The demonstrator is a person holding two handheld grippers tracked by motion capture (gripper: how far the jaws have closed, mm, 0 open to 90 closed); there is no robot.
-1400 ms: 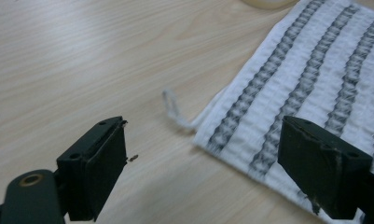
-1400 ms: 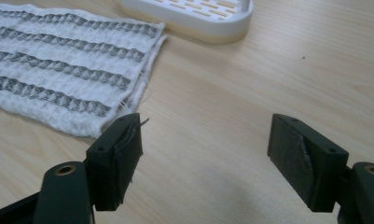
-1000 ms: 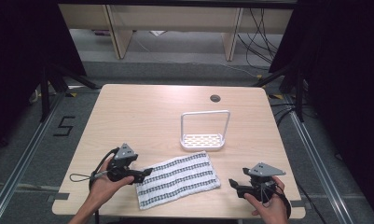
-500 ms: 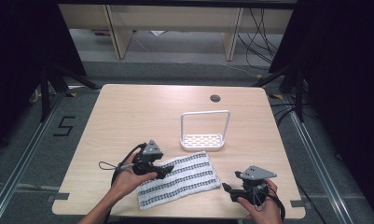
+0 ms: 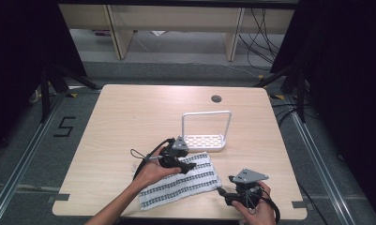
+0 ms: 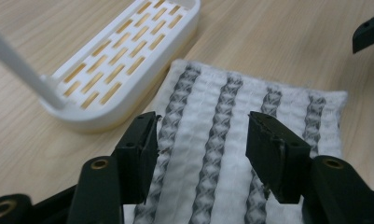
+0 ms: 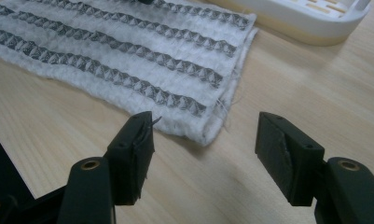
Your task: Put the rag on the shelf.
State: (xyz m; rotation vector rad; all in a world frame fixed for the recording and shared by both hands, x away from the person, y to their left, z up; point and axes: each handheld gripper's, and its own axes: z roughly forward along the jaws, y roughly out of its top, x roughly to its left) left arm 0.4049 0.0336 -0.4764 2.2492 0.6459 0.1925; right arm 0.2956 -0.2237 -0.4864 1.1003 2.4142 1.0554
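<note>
A white cloth with grey stripes lies flat near the table's front edge. My left gripper hovers low over the cloth's far side, next to the white slotted rack. Its jaws have just been closing and still stand open, with striped cloth below the gap and the pads not pressing on it. My right gripper points at the cloth's near right corner. Its jaws have also been closing but are open, with bare wood between them.
The rack has a tall white loop handle and stands just beyond the cloth. The wooden table has a round cable hole at the back. A black cable trails from the left gripper.
The left hand has travelled right across the cloth toward the rack, its jaws narrowing. The right gripper has edged left toward the cloth's corner, its jaws slightly narrower.
</note>
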